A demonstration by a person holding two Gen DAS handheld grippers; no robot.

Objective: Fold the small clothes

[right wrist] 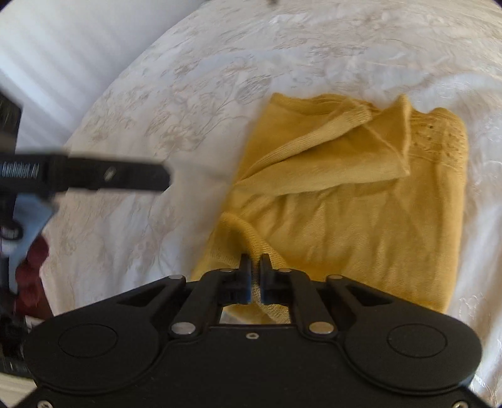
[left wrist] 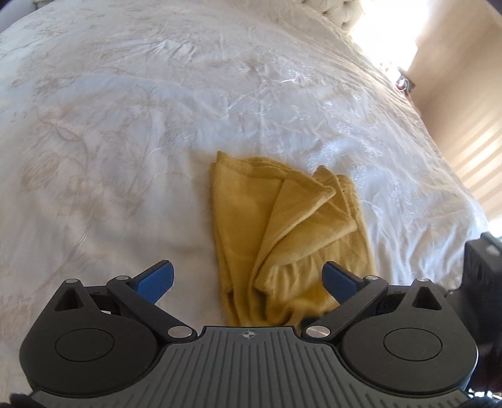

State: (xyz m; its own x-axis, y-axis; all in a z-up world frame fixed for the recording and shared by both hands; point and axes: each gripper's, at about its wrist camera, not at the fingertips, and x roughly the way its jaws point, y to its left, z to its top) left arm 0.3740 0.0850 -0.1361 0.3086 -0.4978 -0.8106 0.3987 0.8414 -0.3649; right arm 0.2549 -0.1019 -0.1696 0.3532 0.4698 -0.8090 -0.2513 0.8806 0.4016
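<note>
A small yellow knit garment (left wrist: 282,226) lies partly folded on the white bedspread (left wrist: 125,125), sleeves laid over its body. My left gripper (left wrist: 248,279) is open, its blue fingers (left wrist: 157,277) spread on either side of the garment's near hem, above it and holding nothing. In the right wrist view the same garment (right wrist: 345,204) fills the middle. My right gripper (right wrist: 255,266) is shut on the garment's near left edge, with a ridge of yellow fabric pinched between the black fingers. The left gripper shows blurred at the left of the right wrist view (right wrist: 94,177).
The white floral bedspread (right wrist: 157,110) spreads in all directions around the garment. A tufted headboard (left wrist: 342,12) and a sunlit wall (left wrist: 464,110) lie at the far right. A dark red cloth (right wrist: 31,276) lies off the bed's edge at the left.
</note>
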